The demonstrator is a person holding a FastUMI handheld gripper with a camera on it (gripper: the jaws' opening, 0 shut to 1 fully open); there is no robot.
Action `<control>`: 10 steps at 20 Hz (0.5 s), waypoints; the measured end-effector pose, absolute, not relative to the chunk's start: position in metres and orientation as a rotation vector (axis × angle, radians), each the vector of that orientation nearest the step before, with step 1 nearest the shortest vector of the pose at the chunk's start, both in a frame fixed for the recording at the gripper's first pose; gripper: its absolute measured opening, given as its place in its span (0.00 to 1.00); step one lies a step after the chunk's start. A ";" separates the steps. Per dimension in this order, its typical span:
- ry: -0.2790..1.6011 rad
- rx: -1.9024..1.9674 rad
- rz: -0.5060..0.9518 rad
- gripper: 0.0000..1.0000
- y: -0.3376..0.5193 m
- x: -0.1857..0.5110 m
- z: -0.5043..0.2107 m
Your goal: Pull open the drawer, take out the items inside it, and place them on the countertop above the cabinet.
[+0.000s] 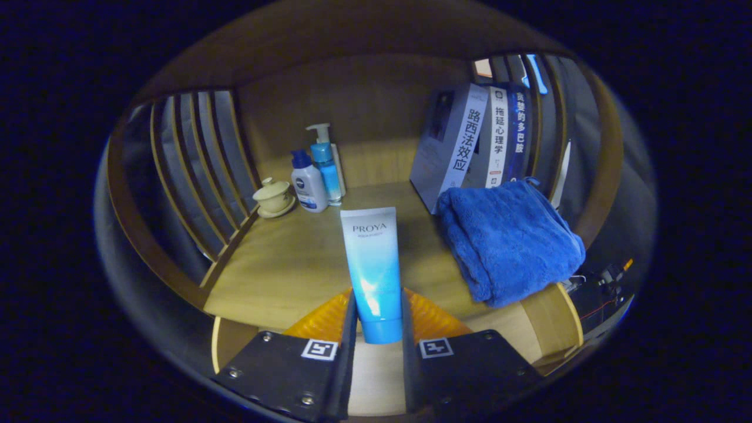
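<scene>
Fingers (379, 329) pinch the blue tube (371, 264) (cap end) over the countertop (282, 264).

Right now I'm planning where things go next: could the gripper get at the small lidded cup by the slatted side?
Probably not yet. The gripper is shut on the blue tube, so its fingers are busy. Once the tube is released, the wooden countertop toward the lidded cup looks free.

Glossy plastic tube (372, 264), both fingers of the gripper (379, 320) pressed on its cap end; smooth matt wood countertop (282, 264); plush, nubbly cloth towel (508, 241) at the counter's right edge; glazed ceramic cup (274, 195) by the left rail.
</scene>
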State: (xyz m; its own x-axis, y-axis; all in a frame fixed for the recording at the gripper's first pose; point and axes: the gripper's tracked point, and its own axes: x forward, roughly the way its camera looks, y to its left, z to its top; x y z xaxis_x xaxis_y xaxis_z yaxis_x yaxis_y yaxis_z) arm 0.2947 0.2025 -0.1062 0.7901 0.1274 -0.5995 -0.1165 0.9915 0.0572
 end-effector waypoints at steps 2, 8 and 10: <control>0.673 0.017 0.149 0.36 0.200 0.306 -0.116; 0.701 0.030 0.191 0.36 0.197 0.321 -0.132; 0.701 0.052 0.204 0.36 0.198 0.325 -0.135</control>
